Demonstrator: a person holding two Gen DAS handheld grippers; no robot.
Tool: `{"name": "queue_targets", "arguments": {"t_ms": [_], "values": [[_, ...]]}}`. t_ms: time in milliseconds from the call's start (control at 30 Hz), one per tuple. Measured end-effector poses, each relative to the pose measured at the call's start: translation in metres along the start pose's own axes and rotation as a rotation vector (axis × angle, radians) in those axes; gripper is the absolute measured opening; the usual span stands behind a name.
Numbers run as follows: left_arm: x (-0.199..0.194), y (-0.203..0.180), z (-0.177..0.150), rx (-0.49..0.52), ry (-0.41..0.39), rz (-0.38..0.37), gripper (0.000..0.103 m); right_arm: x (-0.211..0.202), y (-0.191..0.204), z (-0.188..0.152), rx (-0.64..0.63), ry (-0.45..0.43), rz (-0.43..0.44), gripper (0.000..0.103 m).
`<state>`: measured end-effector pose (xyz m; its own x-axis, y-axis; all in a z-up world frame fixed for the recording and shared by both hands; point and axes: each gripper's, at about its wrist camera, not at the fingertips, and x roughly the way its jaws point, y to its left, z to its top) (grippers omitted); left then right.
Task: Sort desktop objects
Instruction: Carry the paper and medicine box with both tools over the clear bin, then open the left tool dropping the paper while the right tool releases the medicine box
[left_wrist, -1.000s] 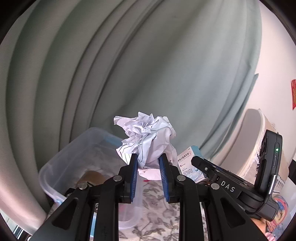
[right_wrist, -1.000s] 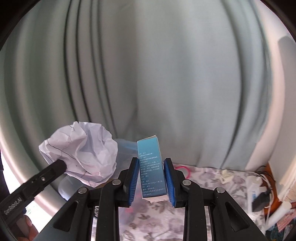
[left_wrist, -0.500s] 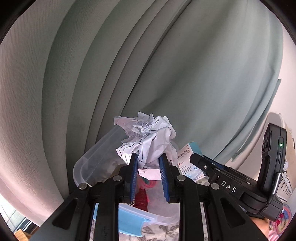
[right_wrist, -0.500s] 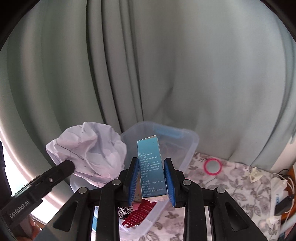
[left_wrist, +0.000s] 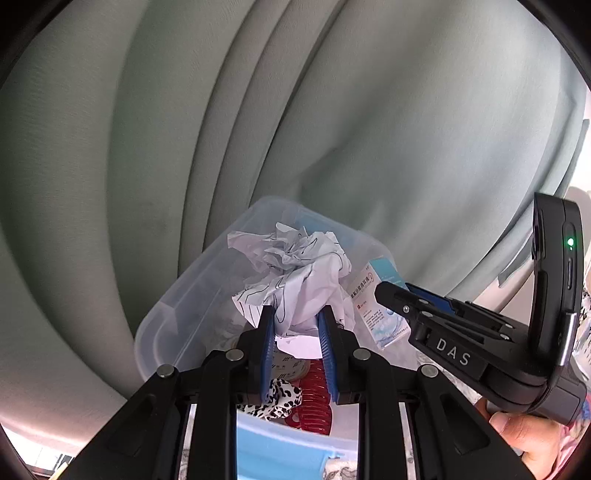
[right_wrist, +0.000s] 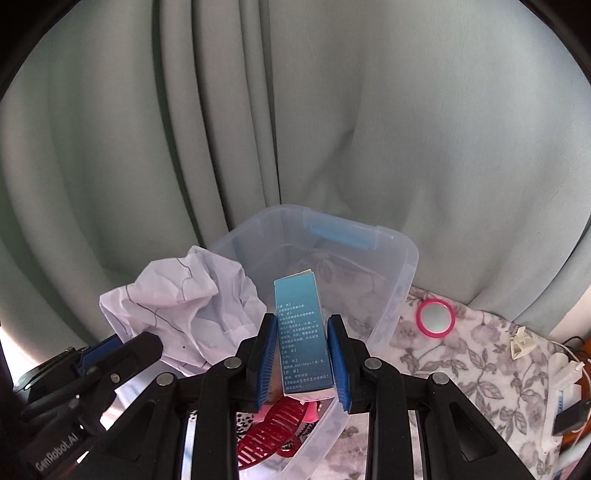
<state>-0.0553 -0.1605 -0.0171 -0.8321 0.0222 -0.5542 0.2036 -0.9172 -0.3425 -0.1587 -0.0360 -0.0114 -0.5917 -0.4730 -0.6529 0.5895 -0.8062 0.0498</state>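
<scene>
Whereas a second ago only the far rim of the clear plastic bin (right_wrist: 402, 266) was seen past both tongs, the bin is now looked down into, and both loads have been carried over its opening. This is judged to be the last step before release: both items seem ready to be dropped among what has already been sorted.

The left gripper (left_wrist: 296, 332) is closed narrowly on a crumpled ball of white paper (left_wrist: 295, 273), which is pinched at its lower edge between the blue pads and held above the bin's interior. The right gripper (right_wrist: 302, 354) is closed on an upright teal medicine carton (right_wrist: 301, 332), clamped by its narrow sides over the bin's near corner. Neither set of jaws has widened or narrowed over the past second.

Inside the bin, beneath the tongs, a red hair comb (right_wrist: 273, 432) and a black-and-white spotted scrunchie (left_wrist: 282, 395) are seen. Outside the bin, to its right on the floral cloth (right_wrist: 461, 369), a pink-rimmed round mirror (right_wrist: 436, 317) is left unsorted.

As for writing, "DAS" is printed on the right gripper's body in the left wrist view, and "GenRobot.AI" on the left gripper's body in the right wrist view. Columns of small white Chinese text are printed on the carton, too fine to be read.
</scene>
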Motion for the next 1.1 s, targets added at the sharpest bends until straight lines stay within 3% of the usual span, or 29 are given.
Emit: {"name": "queue_targets", "arguments": {"t_ms": [467,767,833,867,900,1100], "values": [[0.049,-0.002,0.002,0.056,0.117,0.027,0.025,0.04,-0.018,0.014,-0.008,0.1,-0.009,0.03],[0.065,-0.019,0.012,0.068,0.128,0.028,0.026,0.026,-0.008,0.009,0.0,0.136,-0.019,0.03],[0.082,-0.025,0.018,0.07,0.133,0.035,0.03,0.025,-0.01,0.009,0.006,0.137,-0.024,0.03],[0.085,-0.026,0.018,0.072,0.138,0.042,0.042,0.024,-0.01,0.009,0.008,0.138,-0.025,0.031],[0.083,-0.026,0.018,0.073,0.14,0.05,0.047,0.024,-0.011,0.009,0.008,0.138,-0.025,0.031],[0.068,-0.027,0.01,0.069,0.149,0.07,0.051,0.022,-0.011,0.008,0.002,0.14,-0.027,0.032]]}}
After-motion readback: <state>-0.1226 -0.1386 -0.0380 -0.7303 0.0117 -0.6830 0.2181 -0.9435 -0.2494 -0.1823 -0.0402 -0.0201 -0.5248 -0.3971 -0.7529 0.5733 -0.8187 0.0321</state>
